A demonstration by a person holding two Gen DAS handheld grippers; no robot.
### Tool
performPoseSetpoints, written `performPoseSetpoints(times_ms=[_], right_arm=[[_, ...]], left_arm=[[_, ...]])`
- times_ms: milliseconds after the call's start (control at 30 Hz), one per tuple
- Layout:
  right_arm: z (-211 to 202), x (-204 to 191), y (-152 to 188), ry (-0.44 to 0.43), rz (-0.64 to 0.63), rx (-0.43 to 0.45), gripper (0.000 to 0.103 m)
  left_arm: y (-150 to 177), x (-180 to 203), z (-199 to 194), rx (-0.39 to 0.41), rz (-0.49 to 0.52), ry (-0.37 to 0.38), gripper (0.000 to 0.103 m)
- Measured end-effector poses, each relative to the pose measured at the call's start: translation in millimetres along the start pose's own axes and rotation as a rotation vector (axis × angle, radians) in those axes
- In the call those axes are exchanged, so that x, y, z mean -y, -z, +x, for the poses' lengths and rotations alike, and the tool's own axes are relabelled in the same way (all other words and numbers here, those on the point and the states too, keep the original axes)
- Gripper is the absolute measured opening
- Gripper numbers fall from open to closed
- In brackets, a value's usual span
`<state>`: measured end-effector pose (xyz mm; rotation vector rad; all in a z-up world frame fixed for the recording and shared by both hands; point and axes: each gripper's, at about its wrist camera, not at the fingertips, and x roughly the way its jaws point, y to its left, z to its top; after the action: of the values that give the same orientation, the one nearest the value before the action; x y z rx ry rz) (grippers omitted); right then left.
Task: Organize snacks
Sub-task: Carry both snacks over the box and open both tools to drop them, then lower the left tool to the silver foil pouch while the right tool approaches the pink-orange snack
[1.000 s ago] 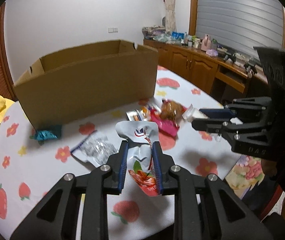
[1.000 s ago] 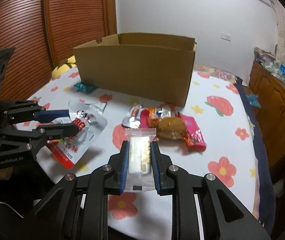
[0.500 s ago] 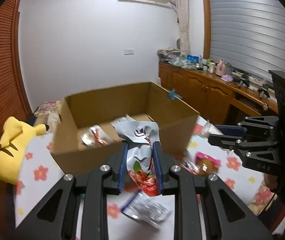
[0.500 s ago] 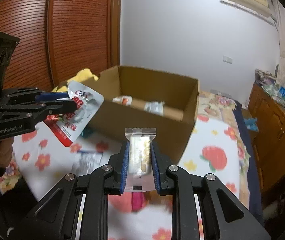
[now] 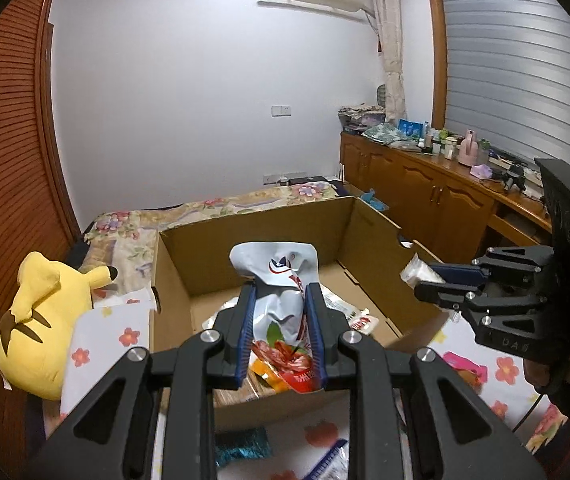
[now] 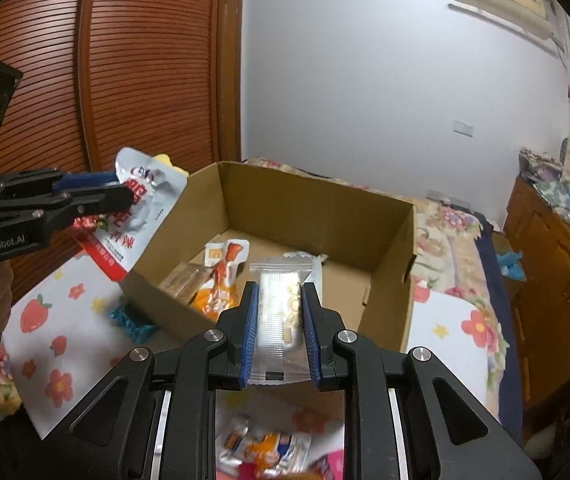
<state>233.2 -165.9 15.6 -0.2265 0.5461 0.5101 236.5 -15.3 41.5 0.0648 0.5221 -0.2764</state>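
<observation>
Brown cardboard box [image 6: 317, 208], yellow plush toy [image 5: 41, 320], strawberry-and-flower white tablecloth [image 6: 65, 320].

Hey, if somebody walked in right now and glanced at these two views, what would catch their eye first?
Probably the big open cardboard box in the middle, with a few snack packs already lying inside. Each gripper holds a snack near it: the left gripper clamps a white and red pouch, the right gripper a clear packet. The yellow plush toy left of the box also stands out.
</observation>
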Motion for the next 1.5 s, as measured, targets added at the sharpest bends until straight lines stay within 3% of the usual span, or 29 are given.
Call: performPoseSetpoints(times_ms=[400, 633, 967, 1100, 1233, 1500], right_arm=[[28.4, 16.7, -4.4, -0.019, 0.029, -0.040, 0.026], [9.4, 21.3, 2.7, -0.007, 0.042, -0.035, 0.027], [-30.8, 25.7, 31.2, 0.043, 0.093, -0.048, 0.030], [-43.8, 24.4, 47.0, 0.065, 0.111, -0.053, 0.039], [-49.6, 19.6, 67.1, 0.089, 0.128, -0.062, 0.058], [-36.5, 9.8, 109.4, 0.098, 0.175, -0.127, 0.059]], left_arm=[[-1.6, -12.8, 42.9, -0.058, -0.016, -0.008, 0.023], [2.1, -10.0, 53.4, -0.094, -0.021, -0.010, 0.027], [11.3, -5.5, 26.7, -0.081, -0.032, 0.002, 0.033], [26.9, 3.0, 5.8, -0.077, -0.019, 0.008, 0.035], [46.6, 10.9, -9.9, -0.079, -0.015, 0.018, 0.036], [98.3, 30.0, -13.0, -0.141, -0.011, 0.042, 0.037]])
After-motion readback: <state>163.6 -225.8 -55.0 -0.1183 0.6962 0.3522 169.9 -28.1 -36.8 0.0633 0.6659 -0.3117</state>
